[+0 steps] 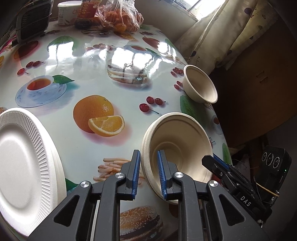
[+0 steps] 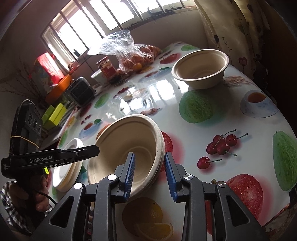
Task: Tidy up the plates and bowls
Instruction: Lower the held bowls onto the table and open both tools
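A stack of beige paper bowls (image 1: 178, 140) is tilted above the fruit-print table (image 1: 89, 77). My left gripper (image 1: 149, 166) straddles its left rim, one finger inside, one outside, with gaps at the pads. My right gripper (image 2: 149, 168) straddles the opposite rim of the same stack (image 2: 128, 148), its jaws wider than the rim. The right gripper's finger also shows in the left wrist view (image 1: 215, 163). A single beige bowl (image 1: 200, 84) stands at the table's right edge, also in the right wrist view (image 2: 201, 66). White foam plates (image 1: 24, 166) are stacked at the left (image 2: 66, 172).
At the far side of the table are a bag of oranges (image 1: 122, 16), a red-labelled jar (image 2: 107, 68), a white tub (image 1: 66, 13) and a black appliance (image 1: 33, 20). A curtain (image 1: 222, 37) hangs beyond the table's right edge. Boxes (image 2: 53, 115) sit left of it.
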### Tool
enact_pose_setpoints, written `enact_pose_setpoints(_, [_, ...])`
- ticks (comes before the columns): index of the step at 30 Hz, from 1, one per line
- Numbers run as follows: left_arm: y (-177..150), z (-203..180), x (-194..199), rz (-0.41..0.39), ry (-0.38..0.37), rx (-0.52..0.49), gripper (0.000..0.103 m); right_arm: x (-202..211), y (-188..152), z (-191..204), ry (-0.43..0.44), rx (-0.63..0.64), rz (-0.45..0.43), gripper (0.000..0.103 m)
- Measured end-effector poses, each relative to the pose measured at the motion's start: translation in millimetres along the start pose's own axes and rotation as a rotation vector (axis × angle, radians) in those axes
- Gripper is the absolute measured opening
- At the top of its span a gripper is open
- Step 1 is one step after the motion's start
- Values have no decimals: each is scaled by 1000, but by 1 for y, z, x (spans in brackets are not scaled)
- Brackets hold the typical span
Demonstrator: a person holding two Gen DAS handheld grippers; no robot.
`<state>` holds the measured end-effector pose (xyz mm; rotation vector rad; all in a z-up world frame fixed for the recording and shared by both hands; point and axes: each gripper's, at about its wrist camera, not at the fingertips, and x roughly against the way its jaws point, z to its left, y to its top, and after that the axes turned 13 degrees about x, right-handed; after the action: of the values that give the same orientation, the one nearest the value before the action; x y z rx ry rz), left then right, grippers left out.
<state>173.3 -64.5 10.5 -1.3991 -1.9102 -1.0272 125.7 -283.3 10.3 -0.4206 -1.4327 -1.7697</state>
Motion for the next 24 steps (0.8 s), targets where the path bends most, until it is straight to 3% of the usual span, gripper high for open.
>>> enact_pose_setpoints(24, [56,6,-8,-60,69,45,20,-59,61,-9,29,79,61,31])
